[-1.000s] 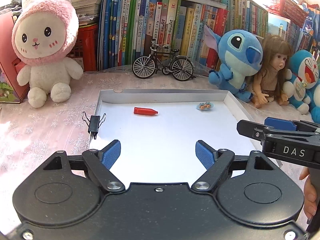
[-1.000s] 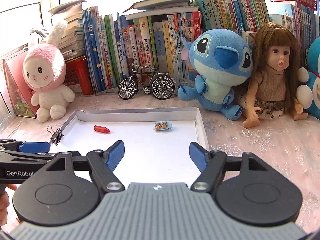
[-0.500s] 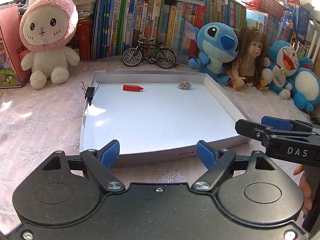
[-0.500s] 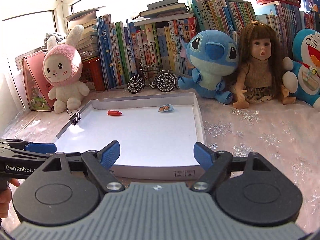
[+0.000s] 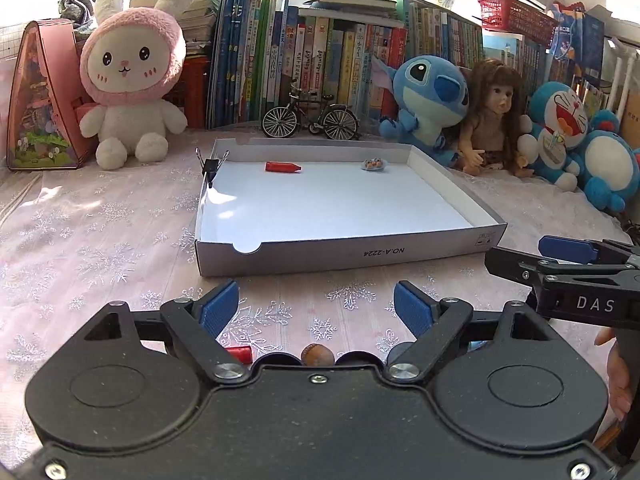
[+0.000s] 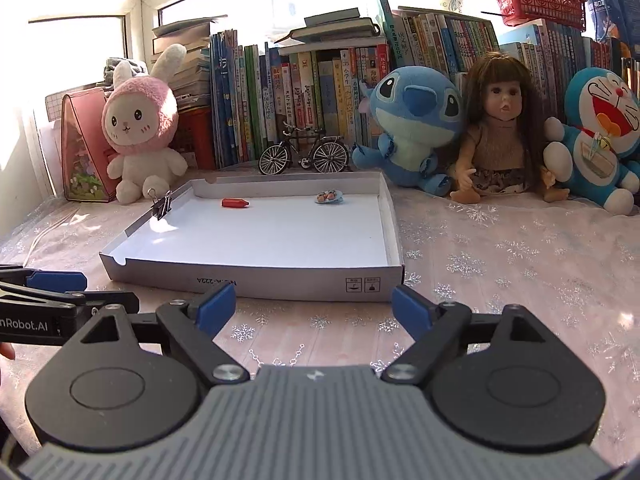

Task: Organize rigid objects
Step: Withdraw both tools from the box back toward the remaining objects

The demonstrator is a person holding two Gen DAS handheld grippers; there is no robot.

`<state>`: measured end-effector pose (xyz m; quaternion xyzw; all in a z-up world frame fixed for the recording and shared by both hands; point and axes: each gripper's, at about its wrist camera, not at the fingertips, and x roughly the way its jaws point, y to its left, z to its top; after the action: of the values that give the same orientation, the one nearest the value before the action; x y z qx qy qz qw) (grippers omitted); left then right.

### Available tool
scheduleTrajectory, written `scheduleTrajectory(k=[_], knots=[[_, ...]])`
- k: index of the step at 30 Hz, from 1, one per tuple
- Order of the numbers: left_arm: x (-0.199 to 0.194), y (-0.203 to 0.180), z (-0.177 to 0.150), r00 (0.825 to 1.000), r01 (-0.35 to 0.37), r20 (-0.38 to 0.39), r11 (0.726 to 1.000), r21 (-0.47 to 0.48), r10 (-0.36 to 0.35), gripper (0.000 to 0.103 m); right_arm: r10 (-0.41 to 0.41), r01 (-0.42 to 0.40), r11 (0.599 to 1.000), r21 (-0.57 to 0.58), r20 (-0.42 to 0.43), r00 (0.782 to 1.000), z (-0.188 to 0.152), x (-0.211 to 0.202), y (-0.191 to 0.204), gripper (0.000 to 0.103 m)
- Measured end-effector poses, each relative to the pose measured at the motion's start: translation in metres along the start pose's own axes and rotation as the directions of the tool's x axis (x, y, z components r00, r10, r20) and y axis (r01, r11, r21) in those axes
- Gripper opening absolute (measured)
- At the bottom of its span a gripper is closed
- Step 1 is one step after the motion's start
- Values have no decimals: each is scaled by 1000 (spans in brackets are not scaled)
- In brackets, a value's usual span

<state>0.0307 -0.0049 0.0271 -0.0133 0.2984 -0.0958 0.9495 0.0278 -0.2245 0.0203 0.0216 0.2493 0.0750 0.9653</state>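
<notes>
Both my tools, left [image 5: 316,306] apart, right [image 6: 314,306] opening, hold nothing before the tray's [image 5: 348,256] near edge.

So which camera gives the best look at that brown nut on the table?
Left wrist view: the brown nut lies on the tablecloth just past the gripper body, beside a small red piece. The right wrist view does not show it at all.

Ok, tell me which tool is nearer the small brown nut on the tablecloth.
Left. The brown nut lies just under the left tool; the right tool sits off to its right.
</notes>
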Motion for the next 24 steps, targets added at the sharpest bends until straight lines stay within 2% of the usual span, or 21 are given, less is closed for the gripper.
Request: scheduleTrajectory(k=[7,12,21,24], knots=[[-15,2,-22,999,-30,21,999,14,30,84,-24,24,999,-27,13,1000,-17,-14,5,92],[-18,7,-30,999,-39,8,999,12,39,84,-22,25,995,-95,32,999,-27,-26,13,92],[-32,36,-33,997,-73,11,996,-49,74,84,10,-8,990,-142,19,1000,-37,-44,8,94],[-32,44,-36,996,-93,-12,992,-85,92,78,28,-26,990,-136,11,1000,-41,-47,9,87]])
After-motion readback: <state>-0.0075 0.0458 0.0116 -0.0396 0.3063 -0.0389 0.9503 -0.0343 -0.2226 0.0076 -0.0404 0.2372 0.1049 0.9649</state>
